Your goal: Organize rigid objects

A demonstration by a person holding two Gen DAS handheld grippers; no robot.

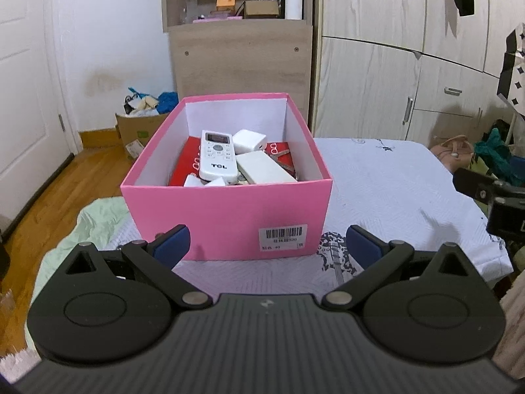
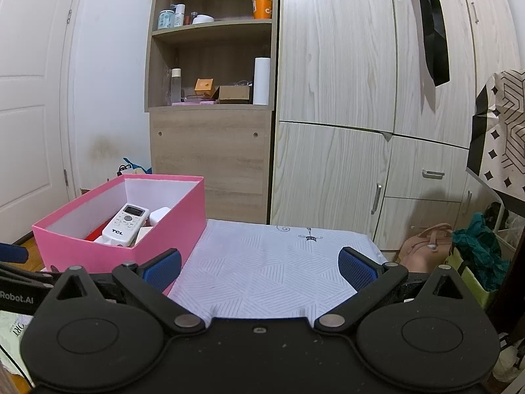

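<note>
A pink box [image 1: 226,216] stands on the white-covered table, seen too in the right wrist view [image 2: 98,246]. Inside lie a white TCL remote [image 1: 218,156], a white charger cube [image 1: 249,141], a white power bank [image 1: 264,167], keys [image 1: 283,161] and a red packet [image 1: 190,161]. The remote also shows in the right wrist view [image 2: 126,225]. My left gripper [image 1: 267,246] is open and empty just in front of the box. My right gripper [image 2: 259,269] is open and empty over the bare cloth to the right of the box.
A wooden shelf unit [image 2: 213,98] and wardrobe [image 2: 361,98] stand behind the table. A cardboard box of clutter [image 1: 141,124] sits on the wooden floor at left. A pink bag [image 2: 426,243] and green bags [image 2: 475,262] lie on the floor at right.
</note>
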